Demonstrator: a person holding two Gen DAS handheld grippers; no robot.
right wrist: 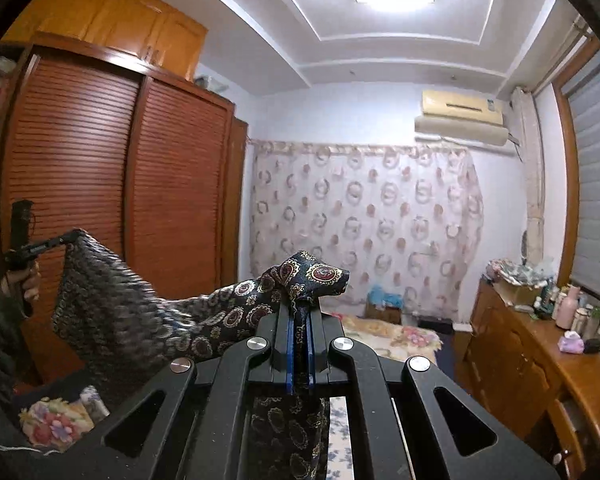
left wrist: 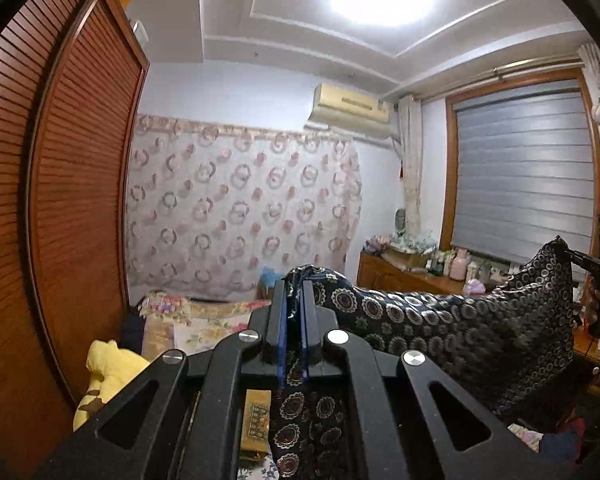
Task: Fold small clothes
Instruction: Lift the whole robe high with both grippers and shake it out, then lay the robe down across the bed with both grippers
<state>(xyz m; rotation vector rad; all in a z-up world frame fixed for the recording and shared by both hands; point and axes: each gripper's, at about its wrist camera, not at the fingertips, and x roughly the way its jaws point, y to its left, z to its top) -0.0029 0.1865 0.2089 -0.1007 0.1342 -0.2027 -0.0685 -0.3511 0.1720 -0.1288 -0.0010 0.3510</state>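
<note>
A dark garment with round medallion prints [left wrist: 440, 320] hangs stretched in the air between both grippers. My left gripper [left wrist: 294, 284] is shut on one corner of it; the cloth bunches over the fingertips and hangs down behind them. In the left wrist view the right gripper [left wrist: 576, 258] pinches the far corner at the right edge. My right gripper [right wrist: 300, 304] is shut on its corner of the garment [right wrist: 204, 312], which bulges above the fingertips. In the right wrist view the left gripper [right wrist: 70, 236] holds the other corner at the left. Both are raised above the bed.
A bed with a floral cover [right wrist: 396, 338] lies below and ahead. A louvred wooden wardrobe [left wrist: 60, 200] stands on the left, a wooden dresser with bottles [right wrist: 540, 344] on the right. A yellow plush toy [left wrist: 108, 376] lies by the wardrobe. A patterned curtain [left wrist: 240, 208] hangs on the far wall.
</note>
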